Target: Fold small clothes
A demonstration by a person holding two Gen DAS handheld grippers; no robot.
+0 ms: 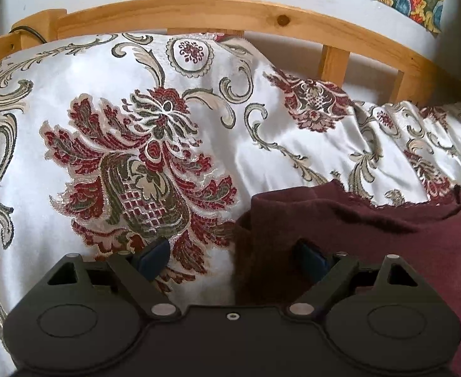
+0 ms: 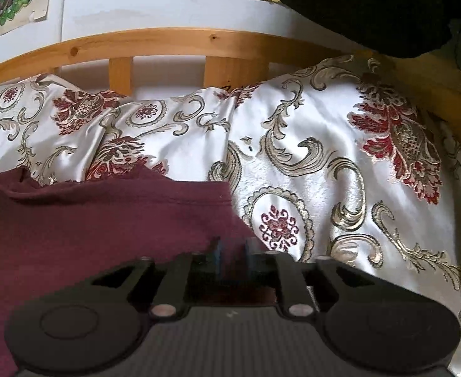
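Maroon garment [image 1: 372, 226], one only, lies on the bed on top of a single white satin bedspread [image 1: 35, 163] woven with red and olive flower heads and beige scrolls. From the left wrist view, going left to right: the bedspread fills the left and middle, swelling up over what may be a pillow; then comes the garment's near left corner, where the cloth is doubled into a thick dark fold, and the rest of it spreads off to the right edge. The left gripper [image 1: 232, 259] hangs over that corner with its two blue-tipped fingers [image 1: 155, 256] spread wide, the left one above the bedspread, the right one above the maroon cloth, nothing pinched between them. The garment looks like soft, matt knit, plain in colour, with a slightly ragged far edge and one long crease running across it. From the right wrist view, the garment [image 2: 104, 220] takes the left half, its right border a straight stitched hem, with the bedspread [image 2: 324, 157] beyond it to the right. The right gripper [image 2: 233, 259] sits at that hem with its fingers [image 2: 219, 259] a narrow gap apart; maroon cloth shows in the gap, but whether the pads press on it I cannot tell. Behind everything runs one pine headboard rail [image 1: 199, 12], with two posters on the white wall [image 2: 130, 0].
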